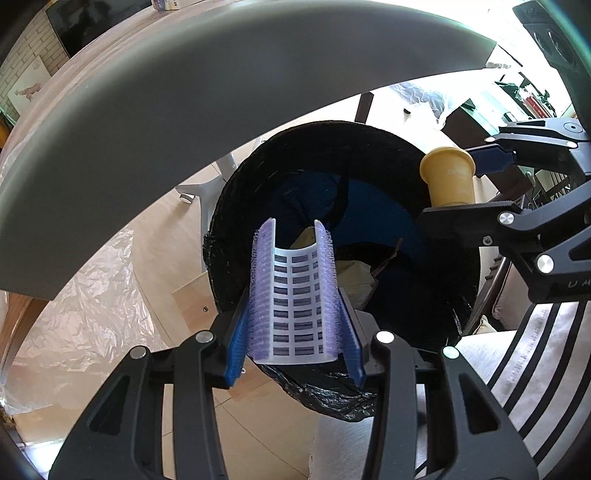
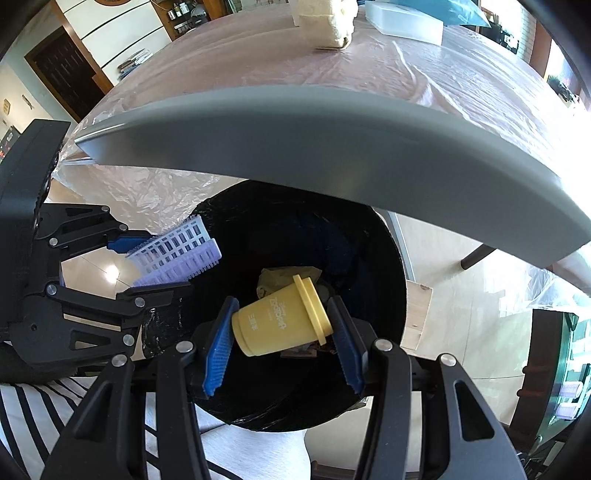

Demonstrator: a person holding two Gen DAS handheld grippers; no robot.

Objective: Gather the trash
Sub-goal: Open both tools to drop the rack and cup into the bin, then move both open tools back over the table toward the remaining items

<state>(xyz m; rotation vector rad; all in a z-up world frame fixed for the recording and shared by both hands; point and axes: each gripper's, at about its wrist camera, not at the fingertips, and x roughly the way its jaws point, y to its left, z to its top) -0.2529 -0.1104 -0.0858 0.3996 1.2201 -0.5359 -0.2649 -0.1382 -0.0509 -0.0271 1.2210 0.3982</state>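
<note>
A black-bag-lined bin [image 1: 229,192] stands on the floor below both grippers. My left gripper [image 1: 294,295] is shut on a curved purple and white slotted plastic piece [image 1: 295,314] and holds it over the bin's near rim. In the right wrist view my right gripper [image 2: 283,306] is shut on a yellow lidded cup [image 2: 280,323], which lies sideways above the bin [image 2: 391,258] opening. Crumpled yellowish paper [image 2: 273,277] lies at the bottom of the bin. The yellow cup [image 1: 448,177] also shows at the right of the left wrist view.
A grey table edge [image 2: 332,140] overhangs the bin's far side, and clear plastic sheeting [image 2: 443,74] covers the tabletop. A white bag [image 2: 328,22] and a clear box [image 2: 406,22] sit on it. The person's striped clothing [image 2: 37,406] is close behind. More plastic sheet [image 1: 92,295] lies at the left.
</note>
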